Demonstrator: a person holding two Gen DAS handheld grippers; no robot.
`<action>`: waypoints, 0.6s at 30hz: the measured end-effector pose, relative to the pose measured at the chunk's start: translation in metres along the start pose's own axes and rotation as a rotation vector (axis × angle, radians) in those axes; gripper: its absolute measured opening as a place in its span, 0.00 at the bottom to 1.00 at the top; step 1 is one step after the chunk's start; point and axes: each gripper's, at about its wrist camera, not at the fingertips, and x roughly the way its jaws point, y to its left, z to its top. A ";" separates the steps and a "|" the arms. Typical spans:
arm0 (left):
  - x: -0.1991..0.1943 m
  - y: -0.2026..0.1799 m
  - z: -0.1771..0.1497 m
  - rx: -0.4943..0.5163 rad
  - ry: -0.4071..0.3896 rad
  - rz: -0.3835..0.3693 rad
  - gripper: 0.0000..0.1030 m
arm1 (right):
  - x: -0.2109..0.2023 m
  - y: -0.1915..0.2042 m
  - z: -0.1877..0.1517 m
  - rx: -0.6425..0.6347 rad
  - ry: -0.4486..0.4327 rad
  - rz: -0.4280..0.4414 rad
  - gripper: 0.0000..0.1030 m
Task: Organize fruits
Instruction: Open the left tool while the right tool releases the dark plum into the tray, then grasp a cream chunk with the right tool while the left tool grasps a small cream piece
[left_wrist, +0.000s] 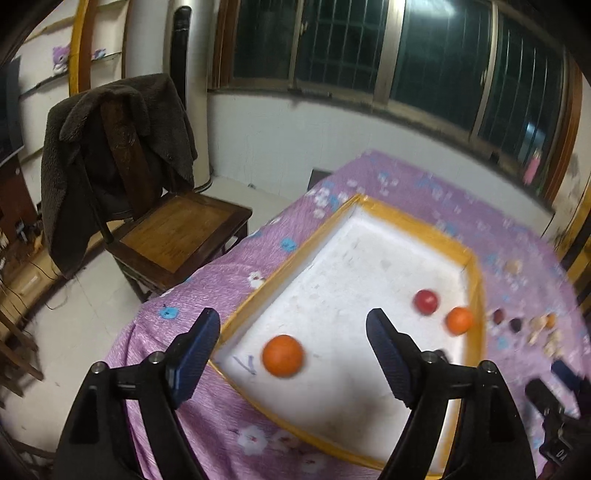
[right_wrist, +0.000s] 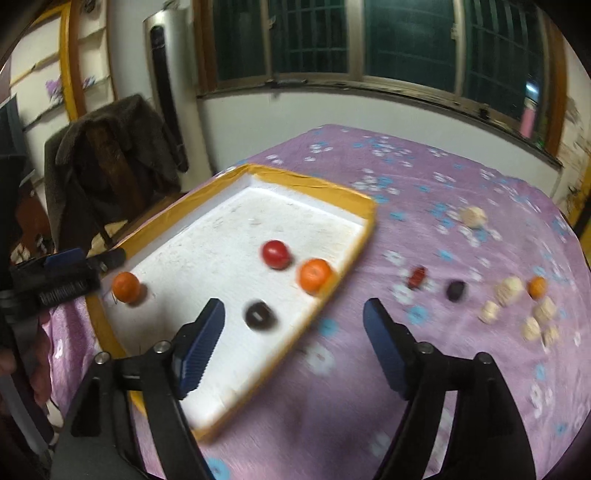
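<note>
White foam tray (right_wrist: 221, 229) on the purple-clothed bench (right_wrist: 443, 206) holds two oranges, a red fruit (right_wrist: 275, 254) and a dark fruit (right_wrist: 259, 315); left claw (left_wrist: 295, 354) and right claw (right_wrist: 295, 343) both hang spread, empty.

You had a white tray (right_wrist: 229, 236) with a yellow-orange rim on a purple cloth (right_wrist: 424, 369) printed with white and blue flowers. In it lay two orange fruits (right_wrist: 314, 274), a red one (right_wrist: 275, 253) and a dark one (right_wrist: 259, 315). Your fingers (right_wrist: 201, 345) were dark blue.
</note>
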 end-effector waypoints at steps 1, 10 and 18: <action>-0.002 -0.006 -0.001 0.010 -0.006 -0.007 0.79 | -0.009 -0.010 -0.006 0.019 -0.008 -0.007 0.82; -0.006 -0.104 -0.033 0.187 0.061 -0.144 0.79 | -0.077 -0.142 -0.069 0.236 -0.028 -0.194 0.84; 0.003 -0.184 -0.060 0.370 0.100 -0.205 0.79 | -0.082 -0.241 -0.090 0.374 0.017 -0.314 0.74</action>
